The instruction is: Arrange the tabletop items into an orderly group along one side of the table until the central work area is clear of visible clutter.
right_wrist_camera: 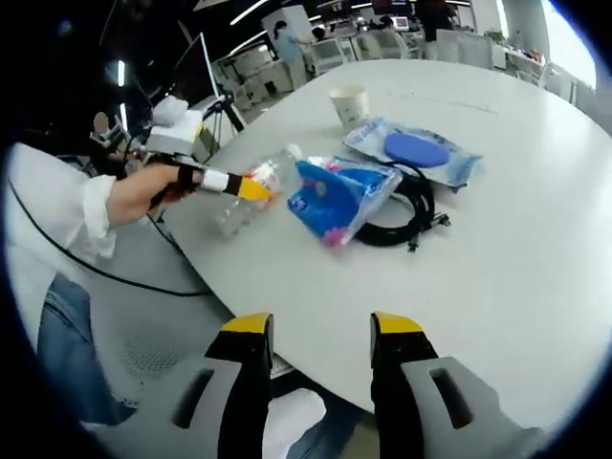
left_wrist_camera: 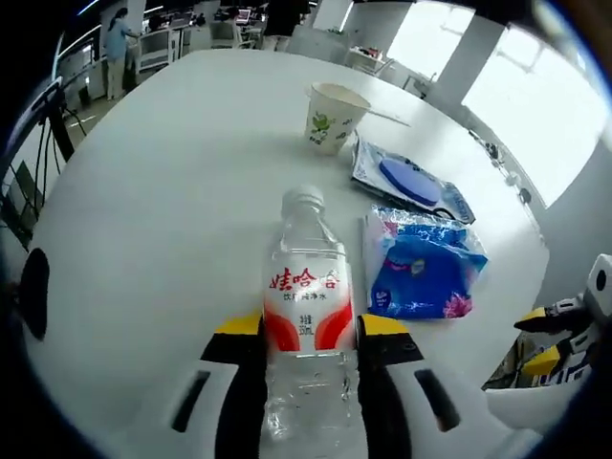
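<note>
Left gripper [left_wrist_camera: 311,349]: you clench the water bottle [left_wrist_camera: 308,296] at the near table edge.
Right gripper [right_wrist_camera: 313,335]: released, holding nothing.
Left to do: paper cup [left_wrist_camera: 332,117], blue packets [left_wrist_camera: 426,263], black cable [right_wrist_camera: 406,210] seem ungrouped.

I worked in an open office: a big white surface [left_wrist_camera: 172,182], desks with monitors [right_wrist_camera: 382,8] behind, large bright windows [left_wrist_camera: 535,105].

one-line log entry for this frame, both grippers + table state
left gripper: shut on water bottle | right gripper: open, holding nothing, at table edge | paper cup, blue packs, black cable: unsorted
</note>
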{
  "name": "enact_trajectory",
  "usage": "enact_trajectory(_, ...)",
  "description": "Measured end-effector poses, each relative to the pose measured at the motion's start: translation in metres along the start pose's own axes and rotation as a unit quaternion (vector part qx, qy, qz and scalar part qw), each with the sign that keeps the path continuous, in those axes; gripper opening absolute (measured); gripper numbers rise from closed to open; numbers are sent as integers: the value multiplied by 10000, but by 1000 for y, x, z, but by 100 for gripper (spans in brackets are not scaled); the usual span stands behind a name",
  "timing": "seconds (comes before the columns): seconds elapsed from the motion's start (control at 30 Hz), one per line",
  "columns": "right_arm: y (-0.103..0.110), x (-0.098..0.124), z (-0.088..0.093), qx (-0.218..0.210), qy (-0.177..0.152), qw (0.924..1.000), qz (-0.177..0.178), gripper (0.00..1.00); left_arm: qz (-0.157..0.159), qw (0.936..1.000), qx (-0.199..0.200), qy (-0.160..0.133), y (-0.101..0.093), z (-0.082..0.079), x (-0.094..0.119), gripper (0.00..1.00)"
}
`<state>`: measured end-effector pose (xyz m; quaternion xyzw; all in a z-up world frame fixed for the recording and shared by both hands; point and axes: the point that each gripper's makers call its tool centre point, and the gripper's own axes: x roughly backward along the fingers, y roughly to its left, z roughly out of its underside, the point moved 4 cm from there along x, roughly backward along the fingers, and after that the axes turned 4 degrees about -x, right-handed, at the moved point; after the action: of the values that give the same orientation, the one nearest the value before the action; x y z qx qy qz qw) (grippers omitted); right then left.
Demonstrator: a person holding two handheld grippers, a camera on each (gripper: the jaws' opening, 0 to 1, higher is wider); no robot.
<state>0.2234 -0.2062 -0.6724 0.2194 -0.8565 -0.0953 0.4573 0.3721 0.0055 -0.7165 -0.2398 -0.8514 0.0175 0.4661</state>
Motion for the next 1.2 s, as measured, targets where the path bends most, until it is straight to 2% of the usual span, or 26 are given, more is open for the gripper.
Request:
enact_trajectory(0.17, 5, -2, -7, -103, -106, 9998, -93, 39, 8, 9998, -38, -183, 1, -2, 7, 33)
enact_trajectory(0.2, 8, -3, -11, -173, -180, 9996, -156, 40, 13, 9995, -14, -313, 2, -4, 10, 33)
enact_trajectory(0.4, 16, -9, -27, -277, -365, 9984, -326, 42, 42, 9986, 41, -523, 3, -8, 17, 32)
enact_trajectory(0.47, 19, -10, -36, -359, -520, 9971, -422, 43, 62, 9982, 18, -588, 1, -9, 21, 33)
enact_trajectory(0.53, 22, -12, -45, -441, -656, 9955, -528, 45, 73, 9978, -87, -660, 0, -11, 24, 33)
enact_trajectory(0.7, 31, -16, -68, -634, -937, 9905, -785, 48, 99, 9958, -10, -908, 0, -15, 34, 33)
enact_trajectory(0.77, 34, -18, -78, -794, -1058, 9870, -913, 49, 79, 9950, -19, -994, 0, -16, 38, 34)
enact_trajectory(0.8, 39, -20, -89, -897, -1181, 9835, -1035, 49, 98, 9944, -22, -1050, -1, -16, 41, 34)
enact_trajectory(1.0, 56, -32, -118, -973, -1322, 9767, -1386, 49, 135, 9915, -34, -1293, -5, -20, 50, 34)
enact_trajectory(1.07, 60, -36, -124, -1090, -1342, 9739, -1468, 48, 180, 9901, -52, -1394, -7, -22, 54, 34)
enact_trajectory(1.2, 71, -45, -136, -1037, -1392, 9715, -1614, 47, 228, 9881, -103, -1515, -11, -24, 61, 34)
